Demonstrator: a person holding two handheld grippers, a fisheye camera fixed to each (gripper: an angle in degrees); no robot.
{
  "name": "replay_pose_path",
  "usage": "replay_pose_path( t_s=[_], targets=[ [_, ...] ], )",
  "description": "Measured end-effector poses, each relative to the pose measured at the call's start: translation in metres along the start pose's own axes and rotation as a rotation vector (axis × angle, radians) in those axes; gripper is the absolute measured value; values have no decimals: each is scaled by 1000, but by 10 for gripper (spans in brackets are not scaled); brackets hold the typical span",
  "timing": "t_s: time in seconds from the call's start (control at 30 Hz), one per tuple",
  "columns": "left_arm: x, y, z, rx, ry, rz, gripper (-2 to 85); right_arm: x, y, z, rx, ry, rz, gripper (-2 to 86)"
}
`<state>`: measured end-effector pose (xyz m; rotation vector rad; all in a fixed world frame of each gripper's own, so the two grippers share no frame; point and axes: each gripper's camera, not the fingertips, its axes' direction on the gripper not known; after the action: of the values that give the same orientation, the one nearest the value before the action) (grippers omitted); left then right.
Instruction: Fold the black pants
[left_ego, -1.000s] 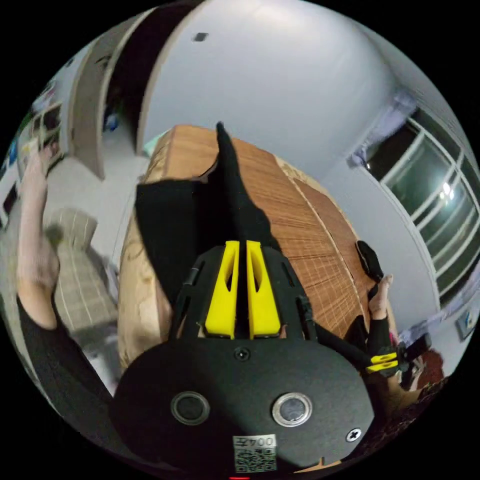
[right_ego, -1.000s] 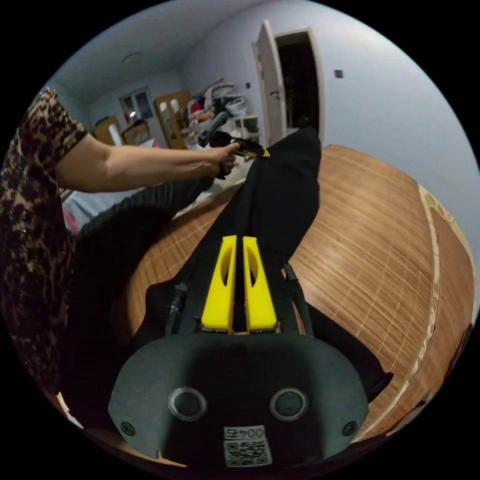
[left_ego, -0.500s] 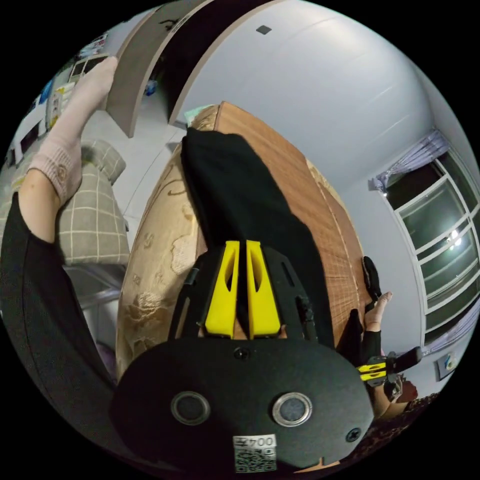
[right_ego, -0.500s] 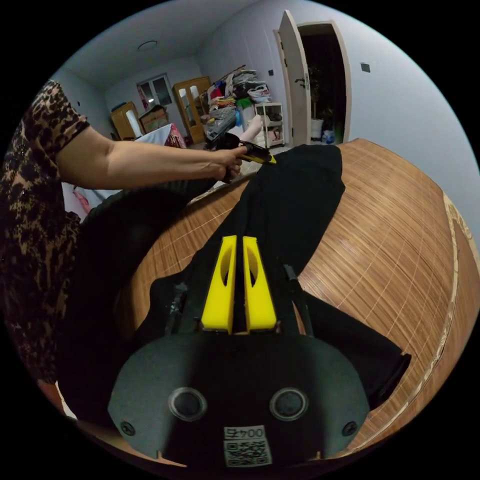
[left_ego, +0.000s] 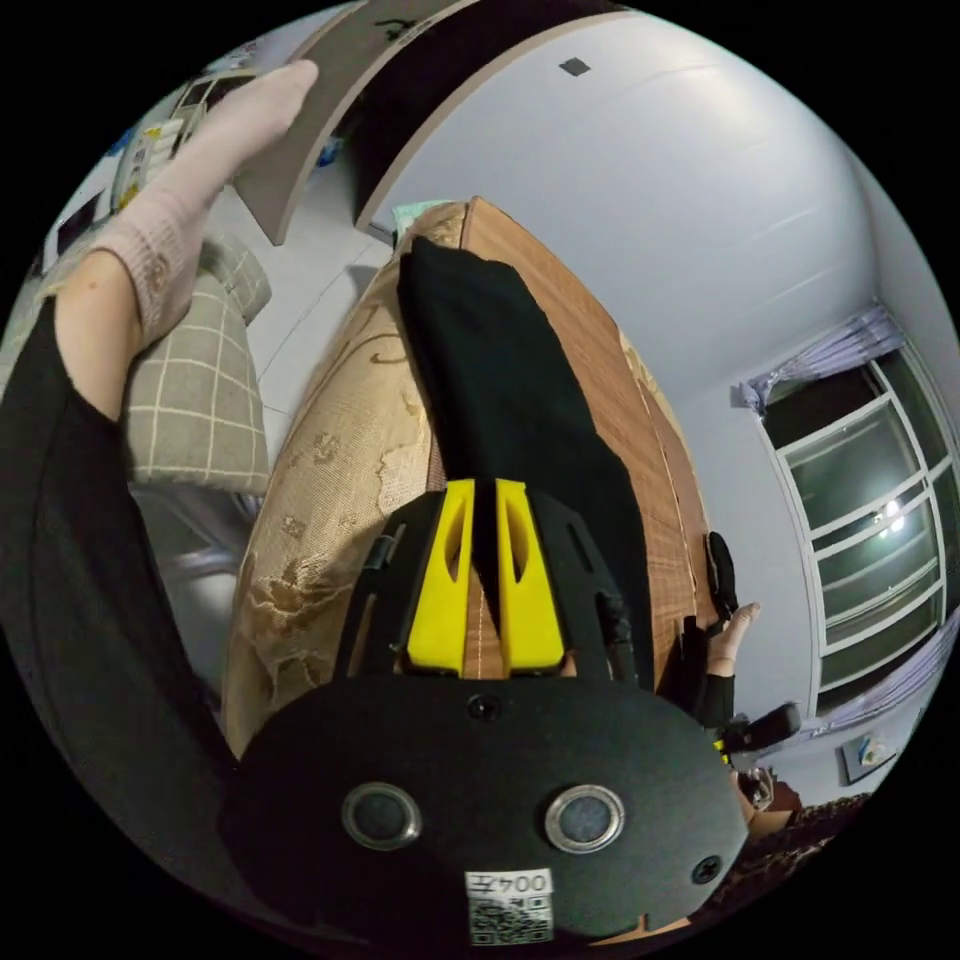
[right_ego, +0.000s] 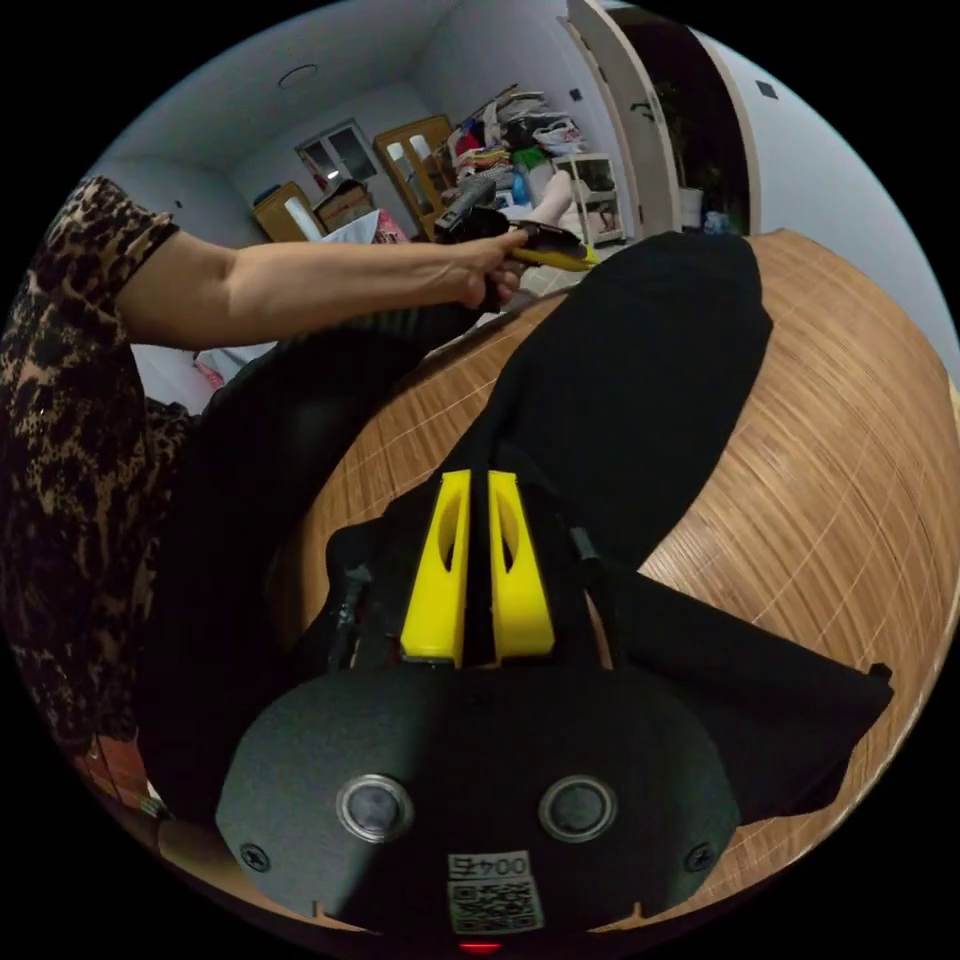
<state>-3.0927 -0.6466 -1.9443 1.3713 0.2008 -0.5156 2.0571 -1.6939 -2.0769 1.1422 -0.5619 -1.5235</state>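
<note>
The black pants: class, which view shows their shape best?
The right gripper view: the black pants spread wide across the wooden mat. The left gripper view shows them as a narrow foreshortened strip.

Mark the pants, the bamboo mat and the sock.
pants (right_ego: 640, 370): right gripper view, flat middle of the cloth.
bamboo mat (right_ego: 850, 480): right gripper view, bare slats beside the pants.
sock (left_ego: 190, 200): left gripper view, mid-foot.

Bed surface: woven bamboo mat (right_ego: 830, 480), tan patterned bedding (left_ego: 320, 500) along its edge.
Floor side: grey checked cushion (left_ego: 190, 400).
Wall: window (left_ego: 860, 520) with pale curtains.
Far end: open door (right_ego: 640, 120), wooden cabinets (right_ego: 420, 170).
</note>
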Motion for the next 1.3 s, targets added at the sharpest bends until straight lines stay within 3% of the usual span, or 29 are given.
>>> replay_pose_path(
  t_s=[0.13, 0.27, 0.37, 0.47, 0.57, 0.7, 0.97, 1.17, 1.3],
  targets=[
    [27, 5, -22, 144, -31, 49, 69, -15, -1, -6, -3, 13, -102, 61],
    [71, -11, 14, 92, -93, 147, 113, -6, 11, -48, 242, -62, -85, 48],
    [91, -20, 53, 20, -183, 157, 129, 7, 24, -58, 379, 158, 63, 73],
    [100, -16, 85, -42, -281, 164, 129, 13, 22, -39, 267, 313, 140, 76],
    [124, -1, 97, -25, -424, 209, 127, 17, 15, -4, 57, 202, 142, 63],
    [161, 19, 121, -56, -583, 329, 125, 8, 13, -3, 17, 199, 115, 53],
    [209, 30, 159, -79, -489, 423, 112, -12, 22, -17, 60, 303, 148, 48],
    [280, 36, 216, -116, -391, 581, 111, -7, 48, -56, 283, 366, 279, 100],
    [320, 44, 246, -125, -382, 661, 109, 2, 67, -72, 318, 420, 357, 106]
  ],
)
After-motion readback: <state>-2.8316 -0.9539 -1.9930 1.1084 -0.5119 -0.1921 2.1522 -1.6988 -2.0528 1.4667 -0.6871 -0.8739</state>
